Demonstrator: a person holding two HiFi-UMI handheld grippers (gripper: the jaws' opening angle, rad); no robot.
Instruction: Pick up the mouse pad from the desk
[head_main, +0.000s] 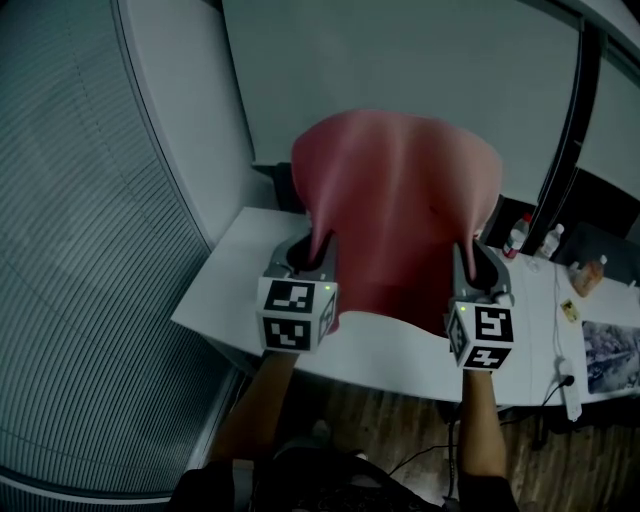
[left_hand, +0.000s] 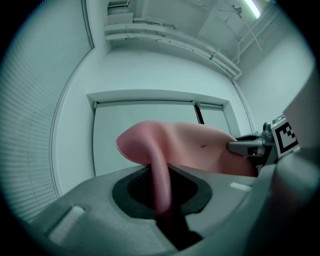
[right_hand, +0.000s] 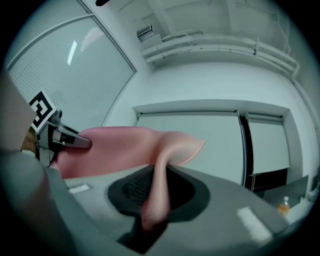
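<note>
I hold the mouse pad (head_main: 398, 200) up over the table (head_main: 225, 290), its long axis running nine to three. My left gripper (head_main: 308, 255) pinches its nine o'clock edge and my right gripper (head_main: 482, 268) its three o'clock edge (neither is nearer), so I judge any further lift needs both hands level.

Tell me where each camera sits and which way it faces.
Head view: on the person's head, facing steeply down at the white desk and the soft pink mouse pad; both forearms show.
Left gripper view: on the left hand-held gripper, facing along its jaws, shut on the pad's edge; the right hand-held gripper shows.
Right gripper view: mirrors it, showing the left one.
Shared: the pad, in all three.
</note>
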